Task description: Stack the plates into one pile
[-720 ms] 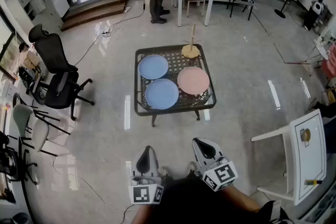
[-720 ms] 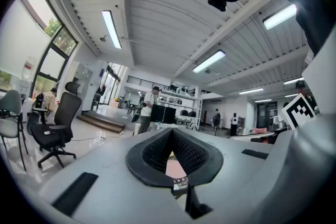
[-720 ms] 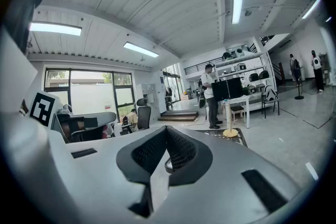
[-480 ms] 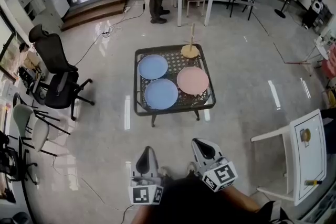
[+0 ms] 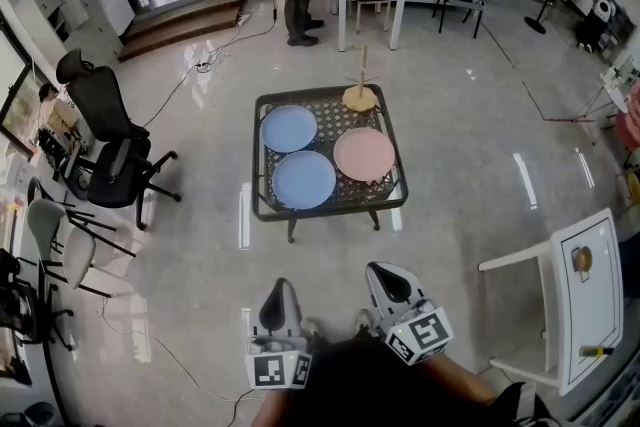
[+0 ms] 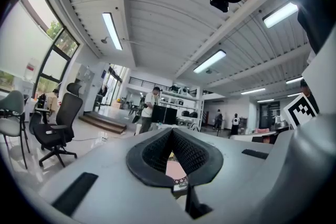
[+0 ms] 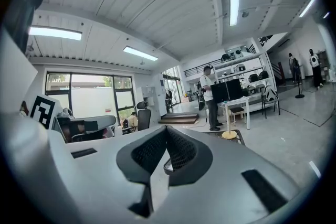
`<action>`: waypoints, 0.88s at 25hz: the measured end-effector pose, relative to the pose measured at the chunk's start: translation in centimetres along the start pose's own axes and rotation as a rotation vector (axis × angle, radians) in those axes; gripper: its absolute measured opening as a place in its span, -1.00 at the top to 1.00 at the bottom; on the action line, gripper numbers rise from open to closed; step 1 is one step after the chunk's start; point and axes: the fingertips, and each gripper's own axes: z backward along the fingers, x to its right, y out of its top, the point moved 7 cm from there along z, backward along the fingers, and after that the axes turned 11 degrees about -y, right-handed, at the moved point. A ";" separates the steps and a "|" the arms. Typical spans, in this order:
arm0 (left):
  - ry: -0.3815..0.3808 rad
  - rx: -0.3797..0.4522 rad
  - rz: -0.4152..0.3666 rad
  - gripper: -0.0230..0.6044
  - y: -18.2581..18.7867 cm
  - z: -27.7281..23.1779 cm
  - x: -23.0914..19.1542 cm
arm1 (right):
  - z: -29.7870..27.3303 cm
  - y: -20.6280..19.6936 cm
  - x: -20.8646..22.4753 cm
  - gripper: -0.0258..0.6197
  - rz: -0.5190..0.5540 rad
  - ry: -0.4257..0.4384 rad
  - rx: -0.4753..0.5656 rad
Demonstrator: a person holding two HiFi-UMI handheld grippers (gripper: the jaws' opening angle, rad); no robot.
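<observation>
Well beyond left tool and right tool, plates lie separate.

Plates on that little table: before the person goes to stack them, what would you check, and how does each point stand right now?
1. Plates all in sight and flat: ok; the far blue plate, near blue plate and pink plate lie singly on the table.
2. Table within reach: not ok; it stands well ahead.
3. Nothing in the left gripper: ok; jaws shut, empty.
4. Nothing in the right gripper: ok; likewise shut.
5. The wooden stand clear of the pink plate: cannot tell.
</observation>
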 end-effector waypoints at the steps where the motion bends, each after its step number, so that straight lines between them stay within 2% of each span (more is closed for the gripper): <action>1: 0.001 -0.002 0.000 0.88 -0.1 -0.2 0.3 | 0.1 -0.1 0.3 0.90 -0.001 0.003 -0.004; 13: 0.071 -0.045 -0.044 0.88 -1.1 -1.8 3.8 | 0.2 -0.8 4.5 0.90 -0.005 0.072 -0.028; 22: 0.112 -0.064 -0.045 0.88 -2.1 -3.8 2.4 | -2.7 -1.5 5.6 0.90 -0.015 0.095 -0.045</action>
